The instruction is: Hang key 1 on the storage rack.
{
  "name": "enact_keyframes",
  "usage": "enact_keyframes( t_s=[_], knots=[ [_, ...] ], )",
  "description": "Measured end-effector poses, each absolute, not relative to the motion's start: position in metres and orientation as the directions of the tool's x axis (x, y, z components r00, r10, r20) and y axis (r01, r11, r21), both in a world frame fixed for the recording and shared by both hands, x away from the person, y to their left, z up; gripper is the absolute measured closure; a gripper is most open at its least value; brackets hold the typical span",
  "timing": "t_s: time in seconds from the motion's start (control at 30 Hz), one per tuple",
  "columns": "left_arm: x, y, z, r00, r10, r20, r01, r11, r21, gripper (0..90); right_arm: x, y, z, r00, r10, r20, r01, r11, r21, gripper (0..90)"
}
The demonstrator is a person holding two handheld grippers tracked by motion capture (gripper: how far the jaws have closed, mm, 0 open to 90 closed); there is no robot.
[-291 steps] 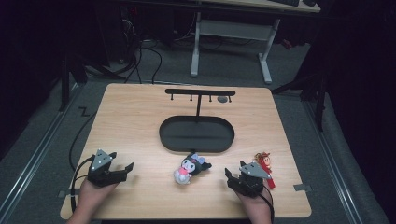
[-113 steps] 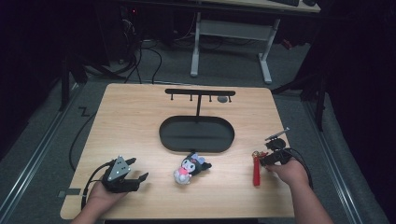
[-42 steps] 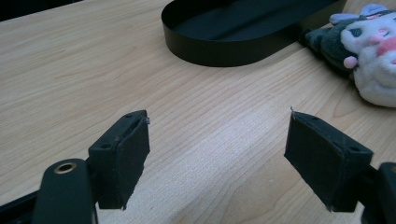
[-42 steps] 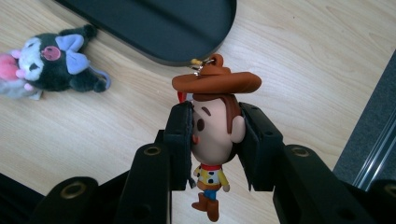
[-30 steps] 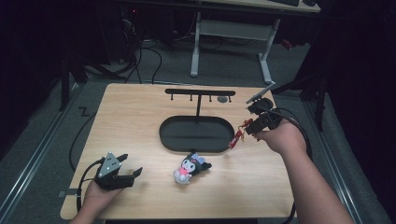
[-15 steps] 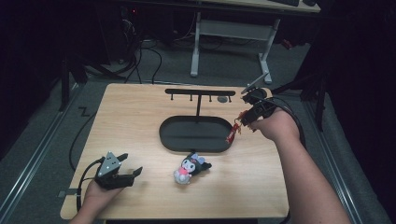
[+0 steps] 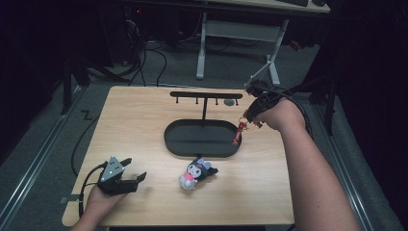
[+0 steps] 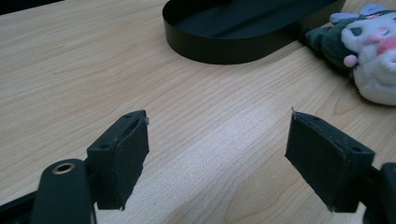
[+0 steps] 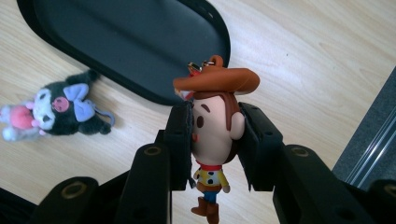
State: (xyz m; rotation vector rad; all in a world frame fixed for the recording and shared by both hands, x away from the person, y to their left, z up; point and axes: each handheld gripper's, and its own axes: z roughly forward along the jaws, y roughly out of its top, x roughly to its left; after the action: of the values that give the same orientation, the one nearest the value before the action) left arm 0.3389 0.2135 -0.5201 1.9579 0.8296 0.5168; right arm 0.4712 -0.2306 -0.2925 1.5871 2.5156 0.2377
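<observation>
Right tongs (image 9: 215,140) are clamped on the head of a cowboy keychain figure (image 9: 214,135), held above the counter (image 7: 144,125) just off the near end of the black hook rack (image 7: 206,96); its gold ring (image 9: 201,64) sits above the hat, clear of the pads. Recommended: keep the clamp firm, tilt so the ring leads, and thread it onto a peg squarely before releasing. Left tongs (image 8: 224,154) stand apart and empty, a plush keychain (image 8: 364,60) beyond them beside the oval tray (image 8: 243,44).
</observation>
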Motion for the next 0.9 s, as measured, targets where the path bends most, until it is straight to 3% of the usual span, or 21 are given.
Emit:
enact_keyframes(
  t_s=[0.9],
  knots=[
    [0.339,0.213,-0.52,0.694,0.72,0.028,0.338,-0.361,0.869,21.6,0.51,-0.215,-0.28,-0.387,0.919,-0.075,0.873,0.392,0.292,66.9]
  ],
)
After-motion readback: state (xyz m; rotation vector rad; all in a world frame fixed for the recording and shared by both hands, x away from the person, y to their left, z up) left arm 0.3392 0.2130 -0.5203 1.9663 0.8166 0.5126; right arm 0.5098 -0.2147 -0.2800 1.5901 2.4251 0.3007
